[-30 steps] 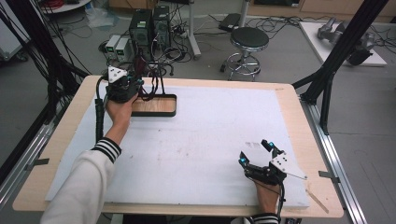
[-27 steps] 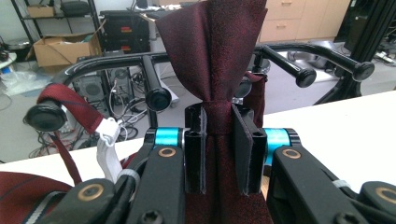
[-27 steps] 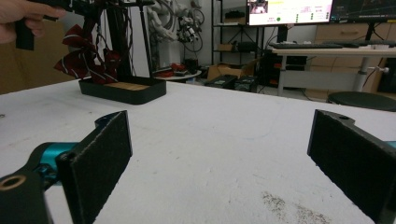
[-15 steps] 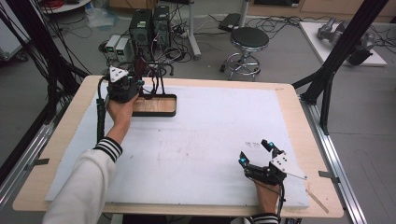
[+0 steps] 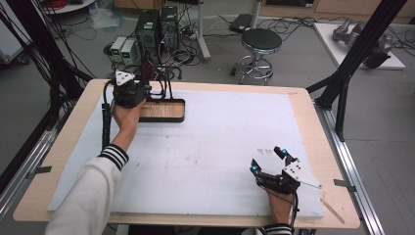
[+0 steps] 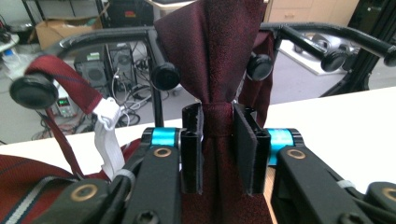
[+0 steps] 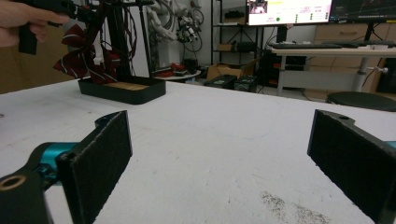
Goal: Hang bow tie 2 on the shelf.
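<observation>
The work surface was a wooden table (image 5: 313, 122) covered by a white mat (image 5: 220, 147), standing in a workshop with computer towers (image 5: 156, 27), a round stool (image 5: 262, 41) and loose cabling on the floor behind it.

At the far left of the mat stood a black tray with a wooden floor (image 5: 164, 110), from which a black rack with knobbed pegs (image 6: 166, 74) rose. A dark red tie (image 6: 215, 56) hung over the rack's upper bar. A second red tie with stripes (image 6: 60, 81) and a white strap (image 6: 105, 135) was draped at the left of the same rack in the left gripper view.

The left gripper (image 6: 218, 140), seen in the high view at the tray's left end (image 5: 128, 90), was held level at the rack. Its jaws stood either side of the dark red tie where the cloth was gathered into a narrow band. They had just been opening slightly, yet the pads (image 6: 192, 149) remained pressed against the bunched cloth on both sides, so the tie was gripped.

The right gripper (image 5: 269, 161) rested near the front right of the mat, well apart from the tray. Its jaws stood wide apart with nothing between them, the pads (image 7: 105, 154) above bare mat. A faint grey smudge (image 7: 289, 207) marked the mat just ahead of it.
</observation>
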`<action>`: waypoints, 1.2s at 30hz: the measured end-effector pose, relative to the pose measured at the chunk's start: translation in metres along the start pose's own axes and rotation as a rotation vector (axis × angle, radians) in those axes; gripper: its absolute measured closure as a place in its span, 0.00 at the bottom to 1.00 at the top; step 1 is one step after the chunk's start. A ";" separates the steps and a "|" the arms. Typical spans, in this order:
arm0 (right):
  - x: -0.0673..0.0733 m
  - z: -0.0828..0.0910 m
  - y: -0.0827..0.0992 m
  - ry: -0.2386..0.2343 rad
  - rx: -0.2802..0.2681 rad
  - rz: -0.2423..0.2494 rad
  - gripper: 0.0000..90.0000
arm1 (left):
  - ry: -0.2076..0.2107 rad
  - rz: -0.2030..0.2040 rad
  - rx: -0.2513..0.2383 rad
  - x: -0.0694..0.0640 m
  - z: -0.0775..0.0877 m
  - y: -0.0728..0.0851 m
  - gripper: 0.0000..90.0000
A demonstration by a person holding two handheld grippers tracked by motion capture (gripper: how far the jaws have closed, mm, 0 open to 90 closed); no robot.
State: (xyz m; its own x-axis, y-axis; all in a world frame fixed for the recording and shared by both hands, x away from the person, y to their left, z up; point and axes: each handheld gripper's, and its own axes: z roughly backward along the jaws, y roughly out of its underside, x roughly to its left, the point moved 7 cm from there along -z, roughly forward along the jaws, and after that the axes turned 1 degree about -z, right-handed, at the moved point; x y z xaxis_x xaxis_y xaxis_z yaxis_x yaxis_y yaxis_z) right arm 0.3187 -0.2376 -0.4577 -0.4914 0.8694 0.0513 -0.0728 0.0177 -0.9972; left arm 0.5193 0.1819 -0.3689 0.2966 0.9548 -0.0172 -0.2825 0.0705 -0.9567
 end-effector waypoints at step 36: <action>0.001 0.000 0.000 0.004 -0.002 0.011 0.06 | 0.332 -0.185 -0.099 -0.010 0.106 0.050 0.15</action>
State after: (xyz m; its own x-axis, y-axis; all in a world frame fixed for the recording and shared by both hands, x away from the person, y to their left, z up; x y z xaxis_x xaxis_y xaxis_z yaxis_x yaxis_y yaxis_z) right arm 0.3180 -0.2368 -0.4577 -0.4882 0.8718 0.0405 -0.0662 0.0093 -0.9978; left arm 0.4055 0.2062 -0.3861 0.6178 0.7822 0.0809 -0.1120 0.1894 -0.9755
